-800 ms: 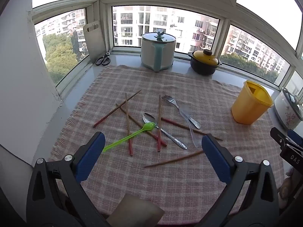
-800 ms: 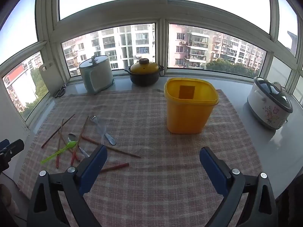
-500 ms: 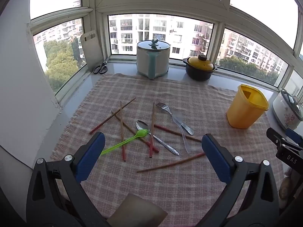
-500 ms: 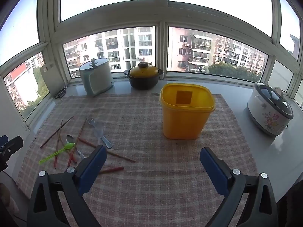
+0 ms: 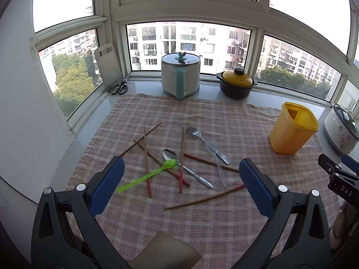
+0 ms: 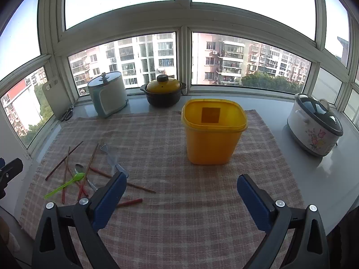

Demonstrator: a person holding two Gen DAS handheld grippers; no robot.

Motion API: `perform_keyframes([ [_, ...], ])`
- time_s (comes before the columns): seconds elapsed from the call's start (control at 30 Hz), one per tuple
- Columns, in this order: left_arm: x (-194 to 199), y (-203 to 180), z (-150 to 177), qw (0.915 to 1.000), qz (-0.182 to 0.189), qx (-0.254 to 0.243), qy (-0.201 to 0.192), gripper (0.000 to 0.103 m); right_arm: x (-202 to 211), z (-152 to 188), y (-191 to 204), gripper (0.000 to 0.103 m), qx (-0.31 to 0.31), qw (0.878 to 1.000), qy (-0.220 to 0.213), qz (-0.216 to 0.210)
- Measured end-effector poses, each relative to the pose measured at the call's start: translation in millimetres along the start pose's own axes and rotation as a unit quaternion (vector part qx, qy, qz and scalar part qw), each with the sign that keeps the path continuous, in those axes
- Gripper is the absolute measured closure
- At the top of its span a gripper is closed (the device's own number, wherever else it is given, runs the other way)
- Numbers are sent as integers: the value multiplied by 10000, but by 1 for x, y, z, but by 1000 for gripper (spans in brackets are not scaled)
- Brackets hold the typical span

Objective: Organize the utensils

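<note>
Start of pick-up: left gripper (image 5: 181, 174) and right gripper (image 6: 180, 187) both spread wide, empty. Scattered chopsticks, green plastic spoon (image 5: 149, 176), metal fork (image 5: 207, 144) on checked cloth (image 5: 224, 116). Next: grasp one, carry to open yellow plastic bin (image 6: 213, 132).

Curved bay window (image 6: 184, 51), daylight, apartment blocks outside, perhaps grey stone sill (image 6: 314, 174), white wall (image 5: 20, 112)

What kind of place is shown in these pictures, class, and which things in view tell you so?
Probably a home kitchen counter in a high-rise flat's bay window. Cookware lines the sill: a yellow-lidded clay pot and a floral rice cooker. Chopsticks, a fork and spoons lie on a checked cloth.
</note>
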State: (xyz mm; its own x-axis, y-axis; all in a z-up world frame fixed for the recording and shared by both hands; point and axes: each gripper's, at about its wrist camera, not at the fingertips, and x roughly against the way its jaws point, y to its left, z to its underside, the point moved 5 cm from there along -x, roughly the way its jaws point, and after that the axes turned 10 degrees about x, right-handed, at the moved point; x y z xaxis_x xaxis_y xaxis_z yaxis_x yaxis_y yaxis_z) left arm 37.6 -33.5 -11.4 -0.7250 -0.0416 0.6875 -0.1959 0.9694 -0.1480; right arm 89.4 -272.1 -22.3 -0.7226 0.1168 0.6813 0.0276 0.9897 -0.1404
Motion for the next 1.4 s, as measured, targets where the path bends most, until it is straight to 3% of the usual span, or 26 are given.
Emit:
perform_keyframes([
  [1.4,-3,2,-1,10000,19,0,21,0,6,-4,-5,3,-79,9999,-23,105],
])
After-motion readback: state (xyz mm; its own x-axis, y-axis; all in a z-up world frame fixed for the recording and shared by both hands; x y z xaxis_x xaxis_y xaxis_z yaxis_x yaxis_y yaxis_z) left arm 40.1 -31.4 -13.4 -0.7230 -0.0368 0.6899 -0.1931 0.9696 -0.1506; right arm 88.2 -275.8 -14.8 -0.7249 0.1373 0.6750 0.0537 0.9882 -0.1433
